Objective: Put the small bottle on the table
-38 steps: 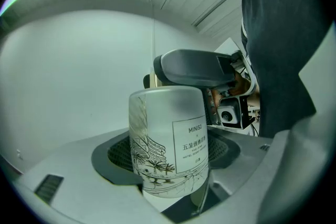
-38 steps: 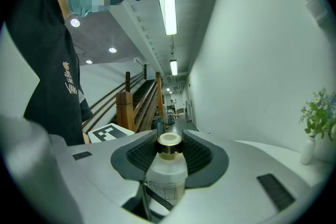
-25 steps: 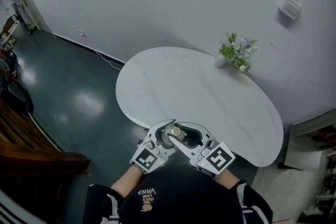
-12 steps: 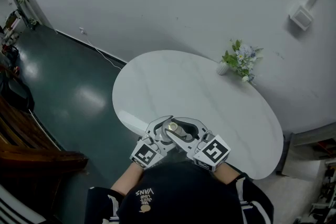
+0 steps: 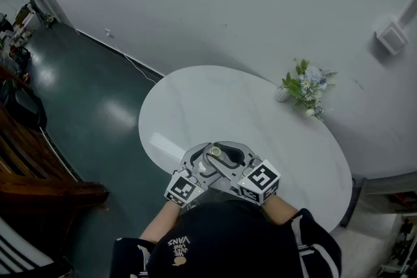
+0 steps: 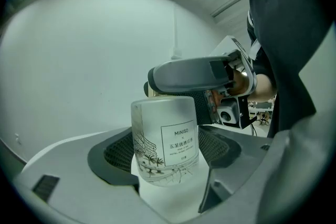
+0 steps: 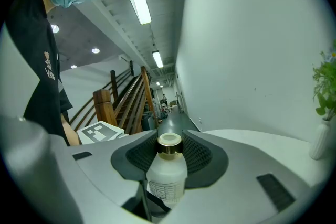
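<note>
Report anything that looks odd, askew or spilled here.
One thing stands out: the small bottle is clamped by both grippers at once. The left hand-held gripper holds its frosted body and the right hand-held gripper its gold neck, at the table's near edge. Nothing looks spilled, and the flower vase stands upright.

Left gripper [image 6: 167,155] and right gripper [image 7: 170,153] angled toward each other, fingers [image 7: 202,157] clamped on one small bottle [image 7: 167,178]
</note>
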